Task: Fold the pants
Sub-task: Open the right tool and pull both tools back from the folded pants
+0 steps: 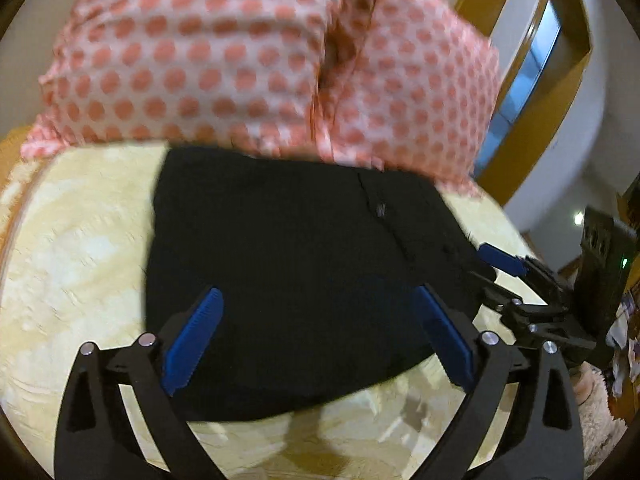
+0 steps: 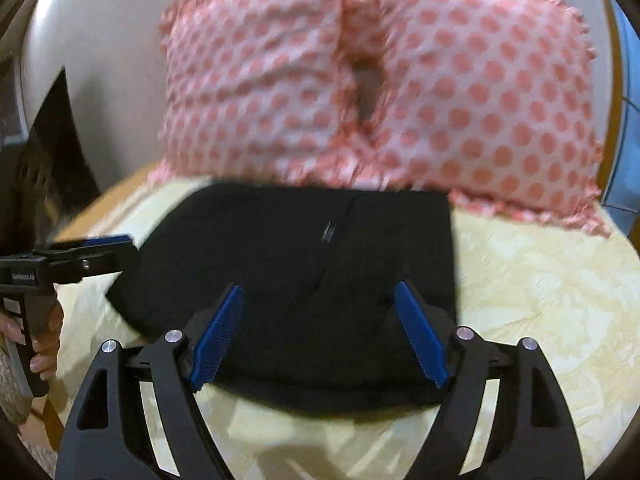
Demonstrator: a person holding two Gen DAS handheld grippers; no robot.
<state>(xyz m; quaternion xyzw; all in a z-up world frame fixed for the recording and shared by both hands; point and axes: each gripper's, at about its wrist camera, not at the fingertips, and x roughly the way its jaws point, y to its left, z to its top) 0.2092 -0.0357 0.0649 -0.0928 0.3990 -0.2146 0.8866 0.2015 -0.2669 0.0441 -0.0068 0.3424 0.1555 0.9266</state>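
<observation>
Left wrist view: the pants (image 1: pixel 288 280) are seen as a compact black bundle lying on the yellow bed cover (image 1: pixel 80 260), their far edge touching the dotted pillow (image 1: pixel 248 60). The left gripper (image 1: pixel 316 336) is held over the near part of the bundle, its blue pads spread wide and nothing pinched between them. The near edge of the pants is found just below and between the pads. A seam with a small metal piece runs from the far middle towards the near right. At the right edge of the bundle, the right gripper (image 1: pixel 500 258) is seen from the side; only one blue pad shows there, so its opening is not judged from this view.

Right wrist view: the same pants (image 2: pixel 304 280) lie straight ahead of the right gripper (image 2: pixel 320 332), whose pads are likewise spread apart and empty, over the near half of the cloth. The long axis of the bundle is judged to run left to right, across both grippers' lines of sight. The left gripper (image 2: pixel 108 244) is seen at the left edge of the pants, held by a hand (image 2: pixel 44 340); how far its jaws stand apart cannot be told here. The pillow (image 2: pixel 400 88) lies along the far edge, on the cover (image 2: pixel 540 300).

Each gripper is judged nearer to its own end of the bundle, so a further fold would be taken from the near edge or from one side.
</observation>
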